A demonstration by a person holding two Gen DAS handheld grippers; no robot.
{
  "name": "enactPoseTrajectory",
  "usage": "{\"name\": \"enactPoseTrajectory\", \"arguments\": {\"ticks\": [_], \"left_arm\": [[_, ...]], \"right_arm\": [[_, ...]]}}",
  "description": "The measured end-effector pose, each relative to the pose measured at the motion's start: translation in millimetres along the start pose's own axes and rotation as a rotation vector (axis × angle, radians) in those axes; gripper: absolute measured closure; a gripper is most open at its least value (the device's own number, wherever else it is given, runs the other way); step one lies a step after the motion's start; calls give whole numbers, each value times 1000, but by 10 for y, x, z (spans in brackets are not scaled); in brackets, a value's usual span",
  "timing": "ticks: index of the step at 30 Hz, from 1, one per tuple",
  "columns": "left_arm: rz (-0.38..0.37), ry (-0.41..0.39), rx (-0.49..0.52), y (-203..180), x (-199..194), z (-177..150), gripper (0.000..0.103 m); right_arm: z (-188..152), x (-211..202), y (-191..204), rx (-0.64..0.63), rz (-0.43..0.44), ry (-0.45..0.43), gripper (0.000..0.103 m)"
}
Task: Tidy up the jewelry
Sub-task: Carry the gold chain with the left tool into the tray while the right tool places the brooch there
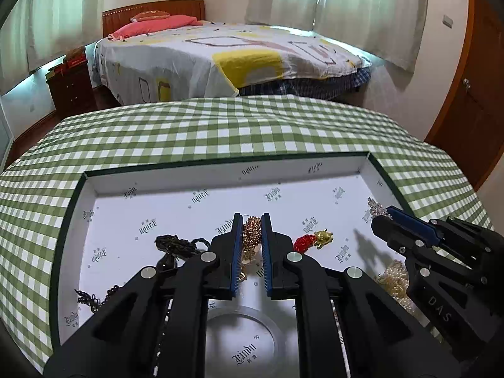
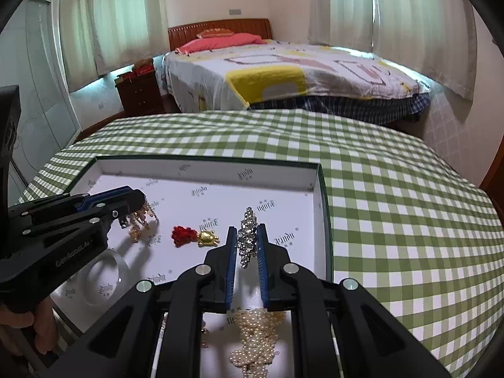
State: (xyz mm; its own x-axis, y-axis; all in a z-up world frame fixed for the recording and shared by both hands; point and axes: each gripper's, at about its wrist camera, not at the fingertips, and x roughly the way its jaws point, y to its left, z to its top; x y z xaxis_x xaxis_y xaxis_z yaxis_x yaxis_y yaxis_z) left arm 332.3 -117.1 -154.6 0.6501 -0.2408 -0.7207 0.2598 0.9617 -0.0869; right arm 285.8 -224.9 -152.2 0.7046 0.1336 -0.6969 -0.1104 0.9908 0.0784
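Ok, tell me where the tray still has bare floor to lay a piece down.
Free: the tray's far strip along its back wall, beyond the red-and-gold charm, and the far left corner past the dark chain. Crowded: the near half, with the pearls, clear bangle and both grippers.

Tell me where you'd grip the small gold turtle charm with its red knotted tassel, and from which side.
Grip the gold turtle charm across its body, coming from above with jaws straddling its narrow width. It lies flat on the white box floor, solid and compact, while the red knotted tassel beside it looks soft and would likely slip. Open floor surrounds it.
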Motion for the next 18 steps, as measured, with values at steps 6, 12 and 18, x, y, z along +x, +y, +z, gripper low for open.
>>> {"name": "enactPoseTrajectory", "arguments": {"ticks": [6, 12, 18], "left_arm": [[16, 31, 8, -47, 58, -9, 91], [28, 65, 10, -64, 109, 5, 91], [42, 90, 16, -66, 150, 17, 91]], "right_arm": [[-24, 104, -38, 3, -1, 42, 90], [-47, 155, -55, 5, 1, 65, 90], [-47, 175, -58, 3, 6, 79, 90]]}}
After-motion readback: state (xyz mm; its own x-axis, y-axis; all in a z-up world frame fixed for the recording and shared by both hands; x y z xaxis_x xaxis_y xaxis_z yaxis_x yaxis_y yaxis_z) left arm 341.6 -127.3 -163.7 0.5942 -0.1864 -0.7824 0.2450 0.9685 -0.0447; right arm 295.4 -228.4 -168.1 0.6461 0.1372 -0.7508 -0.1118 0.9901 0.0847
